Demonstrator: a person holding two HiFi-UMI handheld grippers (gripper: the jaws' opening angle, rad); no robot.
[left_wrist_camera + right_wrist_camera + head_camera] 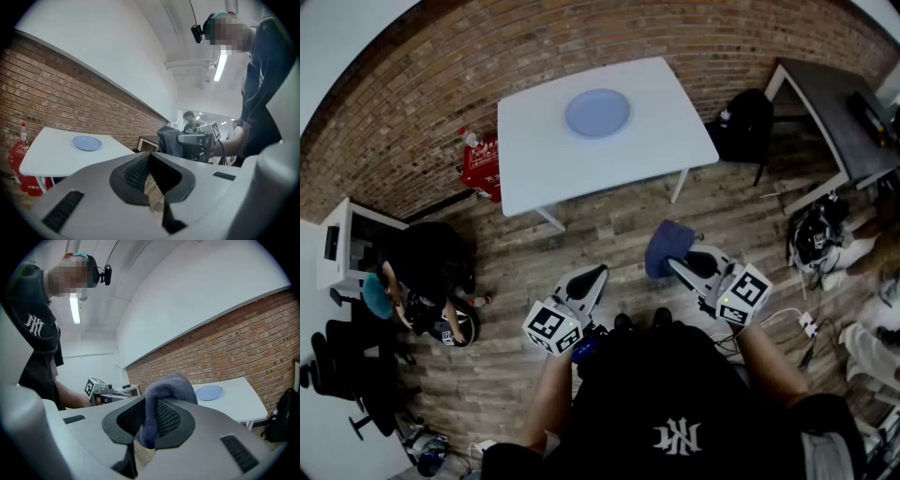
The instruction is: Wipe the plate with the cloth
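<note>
The right gripper (149, 417) pinches a bunched, soft blue-grey cloth (169, 387) near the person. The left gripper (151, 172) is pressed together, empty. A round pale-blue plate (597, 112) lies far off on a white table (534, 164).

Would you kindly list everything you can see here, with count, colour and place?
White square table: one, white, on the wooden floor ahead, near the brick wall.
Round light-blue plate: one, light blue, on the table's far half.
Dark-blue cloth: one, dark blue, clamped in the right gripper.
Red fire extinguisher: one, red, by the wall, left of the table.
Black backpack: one, black, on the floor right of the table.
Dark-topped desk: one, dark grey, far right.
Left gripper: one, white and grey, shut and empty, low at the left.
Right gripper: one, white and grey, shut on the cloth.
</note>
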